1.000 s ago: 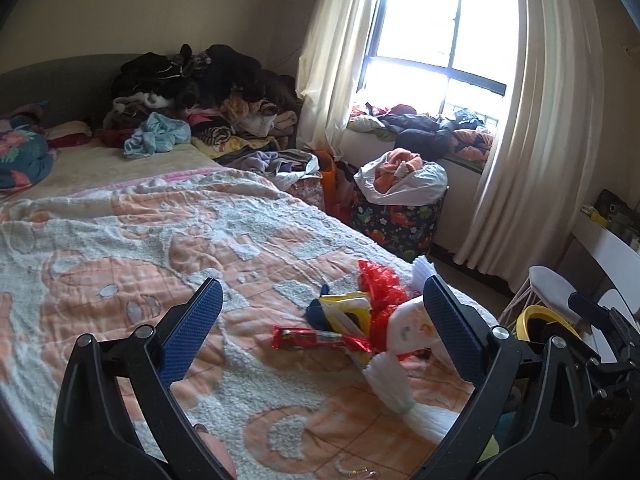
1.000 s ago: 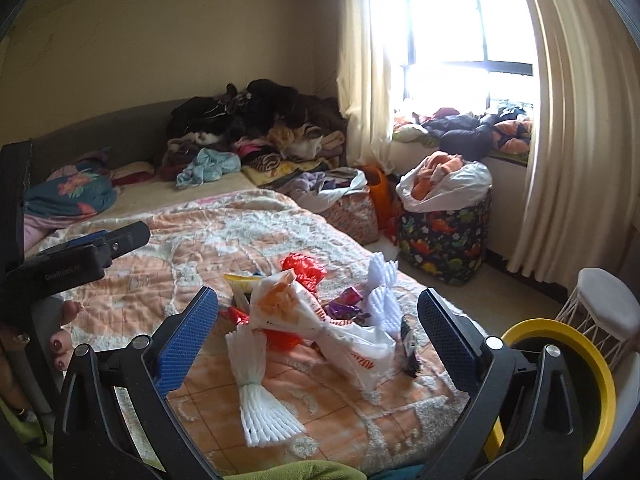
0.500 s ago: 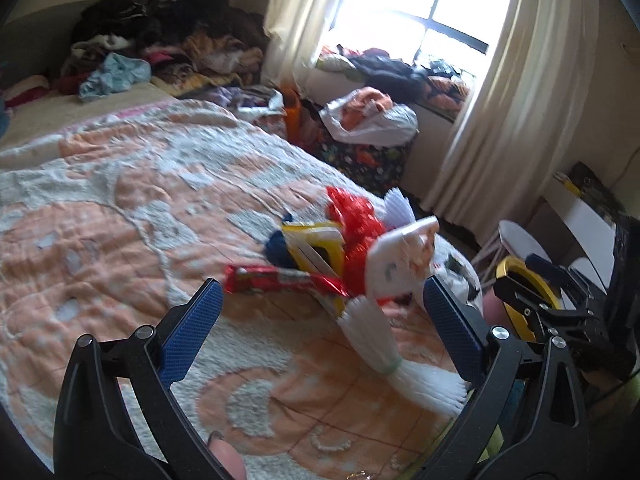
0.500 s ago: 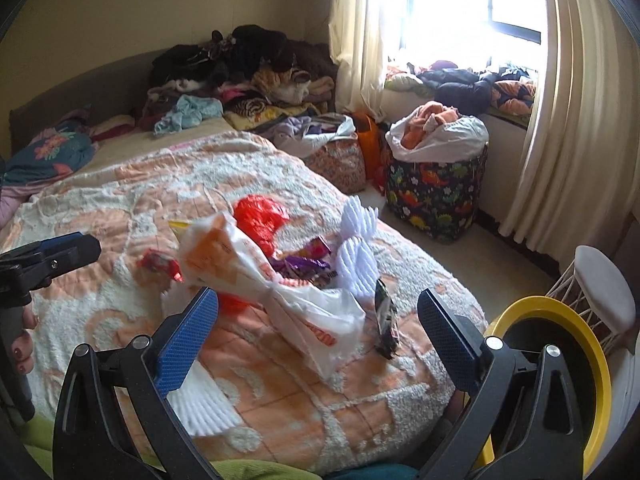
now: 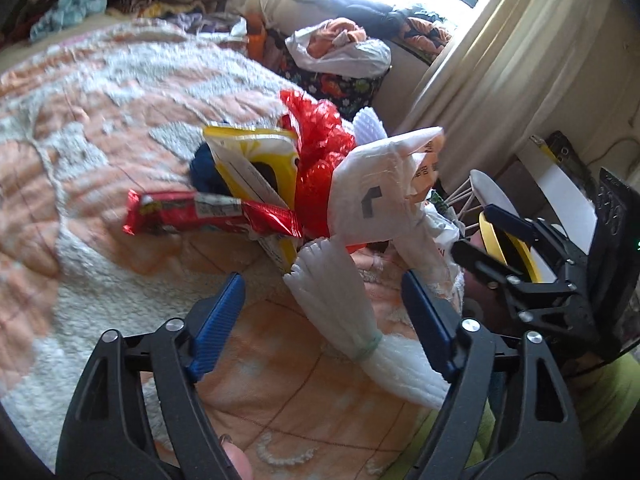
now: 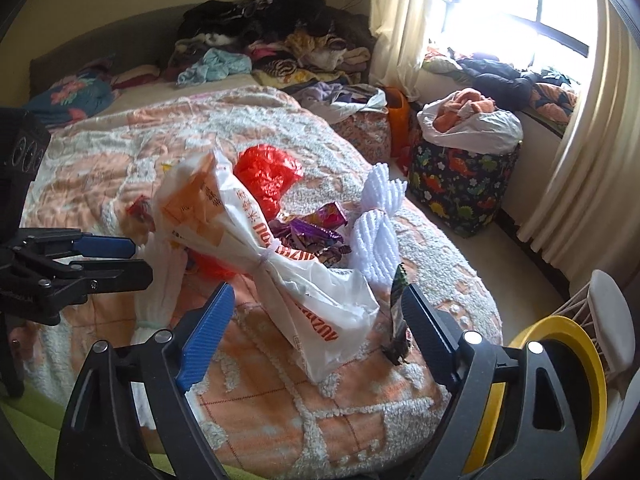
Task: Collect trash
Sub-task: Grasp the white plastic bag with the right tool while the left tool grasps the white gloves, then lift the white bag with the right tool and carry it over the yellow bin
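Note:
A heap of trash lies on the orange and white bedspread (image 5: pixel 100 128). My left gripper (image 5: pixel 324 320) hangs over a white foam net sleeve (image 5: pixel 340 312), which lies between its closing jaws, untouched by the pads. Beyond it are a red snack wrapper (image 5: pixel 208 214), a yellow packet (image 5: pixel 256 164), a red plastic bag (image 5: pixel 320 152) and a knotted white plastic bag (image 5: pixel 384 196). My right gripper (image 6: pixel 316 332) is closing around that white plastic bag's (image 6: pixel 280 264) lower end without pressing it. A dark wrapper (image 6: pixel 398 316) stands by its right finger. Purple wrappers (image 6: pixel 316 232) lie behind.
A yellow-rimmed bin (image 6: pixel 560 380) and a white wire stool (image 6: pixel 608 312) stand off the bed's corner at the right. A patterned hamper (image 6: pixel 460 188) stuffed with clothes sits by the window. Piled clothes (image 6: pixel 280 40) cover the bed's far end.
Both grippers have dropped and tipped down toward the trash heap, which now fills more of each view. Both pairs of jaws stand narrower than before.

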Tool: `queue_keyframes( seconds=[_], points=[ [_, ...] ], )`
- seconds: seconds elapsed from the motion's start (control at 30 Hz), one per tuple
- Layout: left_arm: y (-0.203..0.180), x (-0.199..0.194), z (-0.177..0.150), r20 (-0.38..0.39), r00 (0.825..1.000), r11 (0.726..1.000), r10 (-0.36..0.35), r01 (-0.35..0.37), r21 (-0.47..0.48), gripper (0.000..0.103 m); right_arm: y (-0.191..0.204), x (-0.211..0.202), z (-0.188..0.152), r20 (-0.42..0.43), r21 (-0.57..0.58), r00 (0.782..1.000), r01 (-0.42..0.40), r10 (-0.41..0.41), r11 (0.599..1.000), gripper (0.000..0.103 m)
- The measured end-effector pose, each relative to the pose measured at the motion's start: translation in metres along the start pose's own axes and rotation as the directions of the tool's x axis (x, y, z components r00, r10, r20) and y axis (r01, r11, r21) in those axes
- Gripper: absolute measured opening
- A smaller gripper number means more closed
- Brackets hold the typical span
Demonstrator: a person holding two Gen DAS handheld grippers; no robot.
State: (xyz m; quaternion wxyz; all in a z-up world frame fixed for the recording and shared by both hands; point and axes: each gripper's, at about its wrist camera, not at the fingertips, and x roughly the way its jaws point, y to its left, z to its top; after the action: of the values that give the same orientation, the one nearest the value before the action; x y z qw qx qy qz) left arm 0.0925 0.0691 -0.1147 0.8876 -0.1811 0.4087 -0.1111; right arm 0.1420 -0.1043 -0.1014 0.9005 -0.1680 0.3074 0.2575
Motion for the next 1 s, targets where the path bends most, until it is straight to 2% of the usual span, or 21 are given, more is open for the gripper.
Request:
queue_keyframes(
  seconds=[0.07, 0.1, 0.13, 0.17, 0.2, 0.27, 0.33, 0.5, 0.67, 1.0],
  points=[
    [0.0, 0.005, -0.001, -0.019, 1.0, 1.0, -0.006, 0.006, -0.002, 0.066, 0.002, 0.01, 0.001, -0.02, -0.021, 1.0, -0.003, 0.003, 1.0, 0.077],
    [-0.001, 0.008, -0.002, -0.032, 0.999, 1.0, -0.012, 0.012, -0.004, 0.058, 0.002, 0.016, 0.001, -0.036, -0.033, 0.999, -0.003, 0.002, 0.999, 0.075],
    [0.0, 0.01, -0.002, -0.043, 0.999, 1.0, -0.014, 0.013, -0.007, 0.053, 0.003, 0.022, 0.001, -0.057, -0.042, 0.998, -0.003, 0.001, 0.999, 0.067],
    [0.0, 0.012, -0.004, -0.057, 0.998, 1.0, -0.015, 0.014, -0.014, 0.051, 0.003, 0.027, 0.0, -0.073, -0.048, 0.997, -0.001, -0.002, 0.999, 0.053],
    [-0.001, 0.013, -0.004, -0.066, 0.998, 1.0, -0.017, 0.016, -0.018, 0.047, 0.003, 0.032, 0.0, -0.083, -0.051, 0.996, -0.014, 0.01, 0.999, 0.047],
    [-0.003, 0.016, -0.006, -0.084, 0.996, 1.0, -0.017, 0.016, -0.017, 0.042, 0.007, 0.032, -0.001, -0.068, -0.063, 0.997, -0.04, 0.036, 0.997, 0.025],
    [-0.004, 0.018, -0.007, -0.092, 0.996, 1.0, -0.013, 0.012, -0.016, 0.031, 0.011, 0.029, -0.002, -0.055, -0.074, 0.997, -0.053, 0.049, 0.996, 0.023],
    [-0.008, 0.015, -0.008, -0.074, 0.997, 1.0, -0.02, 0.02, 0.0, 0.014, 0.008, 0.011, -0.005, 0.01, -0.024, 0.996, -0.084, 0.084, 0.996, 0.019],
    [-0.017, -0.003, -0.008, -0.027, 0.999, 0.998, -0.047, 0.048, 0.029, 0.012, 0.005, -0.015, -0.005, 0.072, 0.038, 0.993, -0.097, 0.094, 0.995, 0.018],
    [-0.046, -0.043, 0.003, 0.119, 0.992, 0.992, -0.049, 0.034, 0.124, 0.012, -0.006, -0.067, -0.001, 0.204, 0.153, 0.972, -0.148, 0.116, 0.977, 0.018]
  ],
)
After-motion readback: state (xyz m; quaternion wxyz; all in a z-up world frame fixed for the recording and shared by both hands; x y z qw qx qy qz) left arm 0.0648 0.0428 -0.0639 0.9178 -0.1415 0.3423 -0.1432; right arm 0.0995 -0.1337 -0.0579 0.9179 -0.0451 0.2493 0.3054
